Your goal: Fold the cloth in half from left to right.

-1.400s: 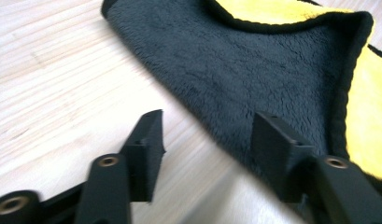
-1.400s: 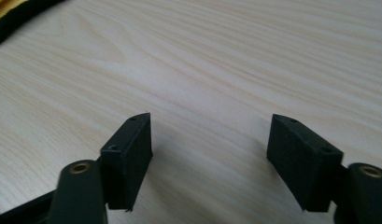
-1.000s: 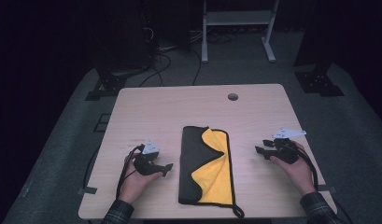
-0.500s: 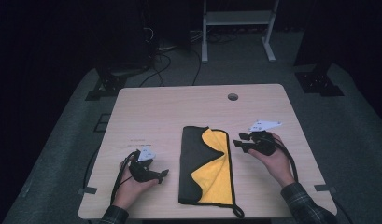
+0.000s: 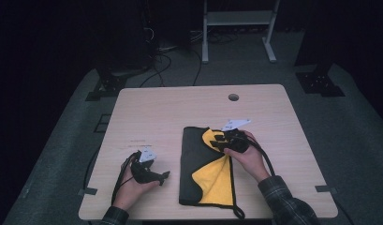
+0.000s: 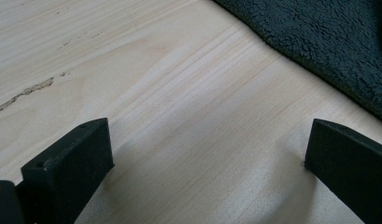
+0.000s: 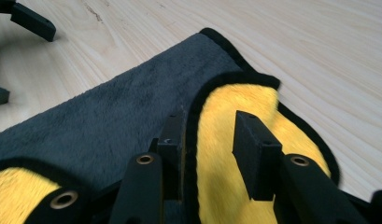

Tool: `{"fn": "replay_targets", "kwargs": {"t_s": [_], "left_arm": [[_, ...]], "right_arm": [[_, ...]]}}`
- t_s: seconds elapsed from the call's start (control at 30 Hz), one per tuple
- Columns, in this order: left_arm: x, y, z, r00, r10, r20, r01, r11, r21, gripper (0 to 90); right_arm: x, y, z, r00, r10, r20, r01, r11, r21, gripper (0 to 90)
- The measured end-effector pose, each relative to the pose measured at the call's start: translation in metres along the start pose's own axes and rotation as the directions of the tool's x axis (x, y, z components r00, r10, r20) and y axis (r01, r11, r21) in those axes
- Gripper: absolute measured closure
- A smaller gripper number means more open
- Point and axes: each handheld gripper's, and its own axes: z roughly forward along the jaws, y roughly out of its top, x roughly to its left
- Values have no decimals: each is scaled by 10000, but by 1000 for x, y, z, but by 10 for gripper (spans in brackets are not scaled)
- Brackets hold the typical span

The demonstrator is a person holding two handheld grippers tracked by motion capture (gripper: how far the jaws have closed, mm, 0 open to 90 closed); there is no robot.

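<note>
Cloth point(image 7: 109, 116): yellow side partly hidden behind right claw point(image 7: 209, 149).

left claw point(image 5: 162, 177): low, jaws just opened wide | right claw point(image 5: 219, 142): jaws closing, half apart

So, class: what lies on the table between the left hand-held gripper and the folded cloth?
Only bare wood. In the high view, a strip of table separates the left hand-held gripper from the cloth.

A pale wooden table point(image 5: 170, 112) with a round cable hole point(image 5: 233, 97) stands on grey carpet point(image 5: 62, 154) in a dark room, cables point(image 5: 165, 61) and a white metal stand point(image 5: 236, 18) beyond its far edge.
</note>
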Motion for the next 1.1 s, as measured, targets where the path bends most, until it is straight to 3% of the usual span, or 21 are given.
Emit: {"fn": "replay_targets", "kwargs": {"t_s": [0.33, 0.43, 0.57, 0.6, 0.7, 0.9, 1.0, 1.1], "left_arm": [[0, 0, 0, 10000, 32, 38, -32, 10000, -1, 0], [0, 0, 0, 10000, 39, 49, -39, 10000, -2, 0], [1, 0, 0, 10000, 43, 49, -43, 10000, -2, 0], [1, 0, 0, 10000, 43, 50, -43, 10000, -3, 0], [1, 0, 0, 10000, 44, 49, -44, 10000, -2, 0], [1, 0, 0, 10000, 41, 51, -41, 10000, -3, 0], [1, 0, 0, 10000, 42, 49, -42, 10000, -6, 0], [1, 0, 0, 10000, 45, 48, -45, 10000, -7, 0]], "right_arm": [[7, 4, 38, 9996, -262, 35, 260, 9984, 503, 645], [8, 5, 41, 9990, -450, 83, 443, 9971, 626, 657], [9, 3, 48, 9980, -523, 352, 492, 9953, 834, 751], [8, 3, 47, 9984, -342, 442, 307, 9965, 771, 824], [7, 3, 45, 9988, -215, 446, 182, 9972, 728, 841], [-5, 9, 25, 9977, 539, 411, -538, 9985, -29, 844], [-22, 7, 9, 9912, 1007, 865, -983, 9947, -315, 842], [-31, 3, 4, 9862, 1235, 1100, -1207, 9922, -310, 838]]}}
